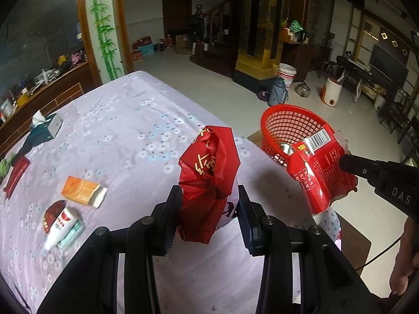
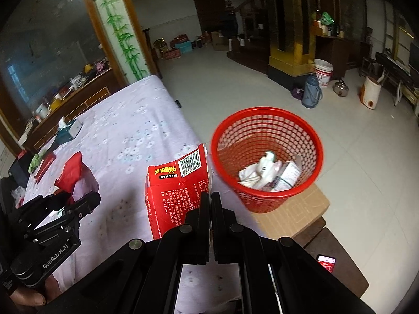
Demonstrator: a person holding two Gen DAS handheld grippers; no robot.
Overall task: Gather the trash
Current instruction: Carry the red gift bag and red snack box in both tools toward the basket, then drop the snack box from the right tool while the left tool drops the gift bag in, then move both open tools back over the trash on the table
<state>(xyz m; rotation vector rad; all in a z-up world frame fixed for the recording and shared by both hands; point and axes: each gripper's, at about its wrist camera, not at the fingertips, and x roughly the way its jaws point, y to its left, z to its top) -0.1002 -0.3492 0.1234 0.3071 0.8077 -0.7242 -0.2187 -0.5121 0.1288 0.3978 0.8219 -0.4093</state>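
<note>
Above the table edge, near the red basket [image 2: 267, 162], right gripper [image 2: 210, 196] is pinched tight on a flattened red carton [image 2: 172, 191] — light, thin card, grip its edge — while left gripper [image 1: 209, 204] clamps a crinkly red bag [image 1: 207, 178], soft & prob. slippery.

- We read "JIYANTIE" in white letters on a black strip on the flattened red carton [image 2: 178, 196], under three large yellow Chinese characters, 鸡眼贴.
- A barcode sat on a white patch at the carton's upper right; its digits were too small for us to read.
- We read "GenRobot.AI" on the body of the left gripper [image 2: 78, 204].
- We read "DAS" on the right gripper [image 1: 343, 163]; the word ran out of view.
- Gold Chinese writing marked the red bag [image 1: 209, 180]; we could not read it.
</note>
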